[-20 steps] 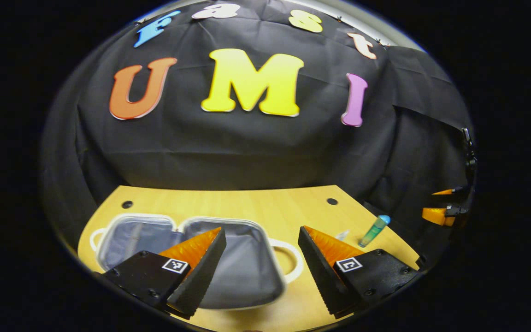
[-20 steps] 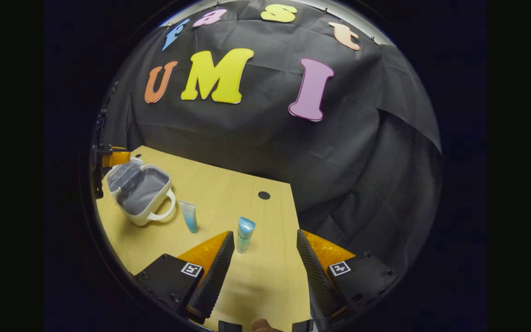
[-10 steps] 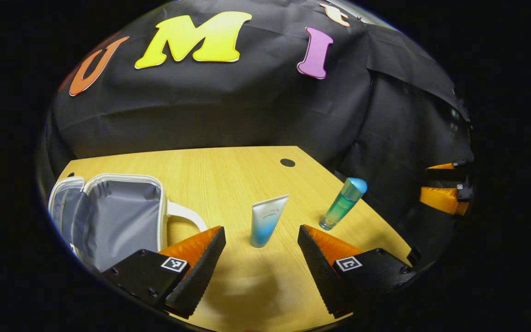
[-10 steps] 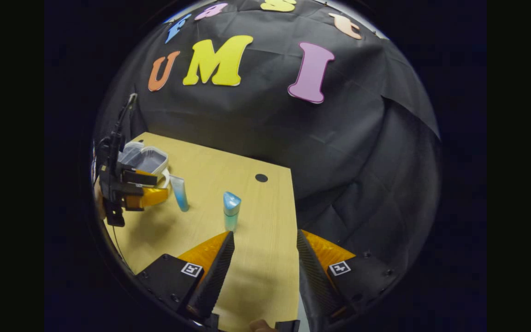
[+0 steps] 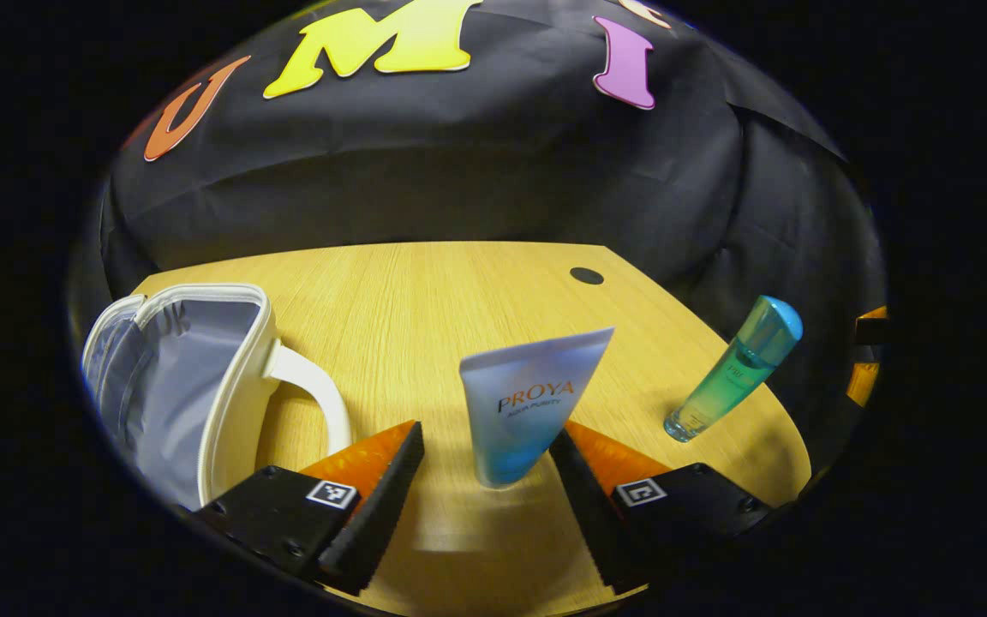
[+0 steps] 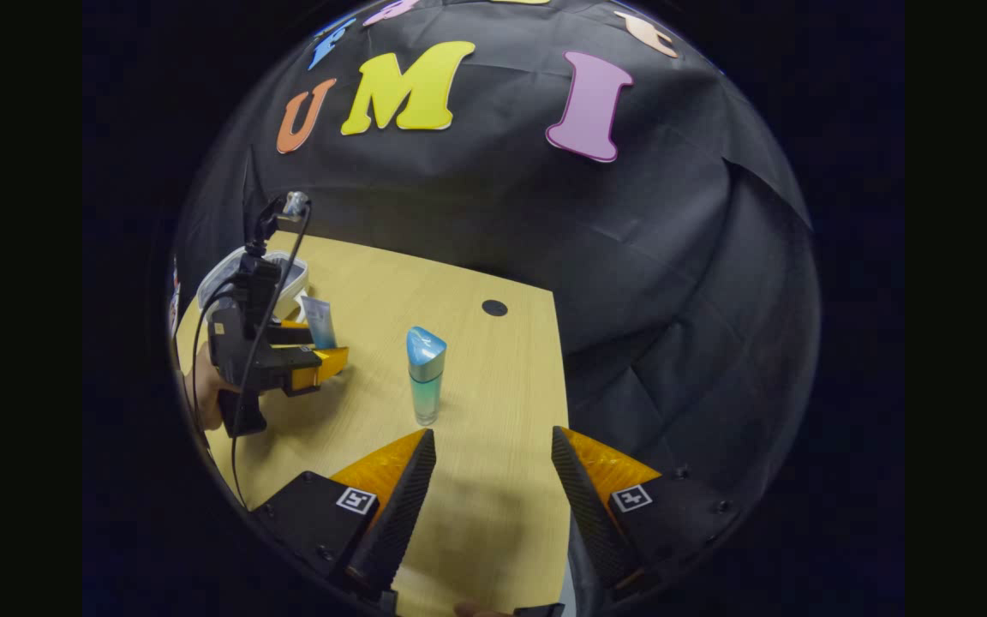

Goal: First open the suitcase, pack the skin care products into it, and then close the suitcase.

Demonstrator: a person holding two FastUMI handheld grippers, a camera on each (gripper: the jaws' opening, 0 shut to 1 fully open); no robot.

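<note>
A: Left gripper view showed the suitcase (image 5: 194, 377) already open, so I judged that the first step was done. It lay near the left edge of the desk (image 5: 425, 291), its grey lining showing and its white handle toward the middle of the desk.

B: Was any product inside it?

A: I saw none in the part of the lining that was visible, but not all of the inside showed. The tube (image 5: 528, 403) stood upright on its cap near the front edge, to the right of the suitcase. The bottle (image 5: 733, 368) also stood on the desk, close to the right edge, well apart from the suitcase.

B: And the tongs?

A: The left gripper (image 5: 485, 480) was released, with its fingers spread on both sides of the tube. The right finger looked very near to the tube or touching it, but the tube was not grasped. In the right gripper view the left gripper (image 6: 309, 360) was around the tube (image 6: 319, 319), with a hand (image 6: 202, 398) holding it. The right gripper (image 6: 493, 488) was also released and held nothing; the bottle (image 6: 426, 377) stood ahead of it, apart from its fingers.

B: So what was left?

A: In my judgement, almost all: to grasp both products, to put them in the suitcase, and to close it.
</note>
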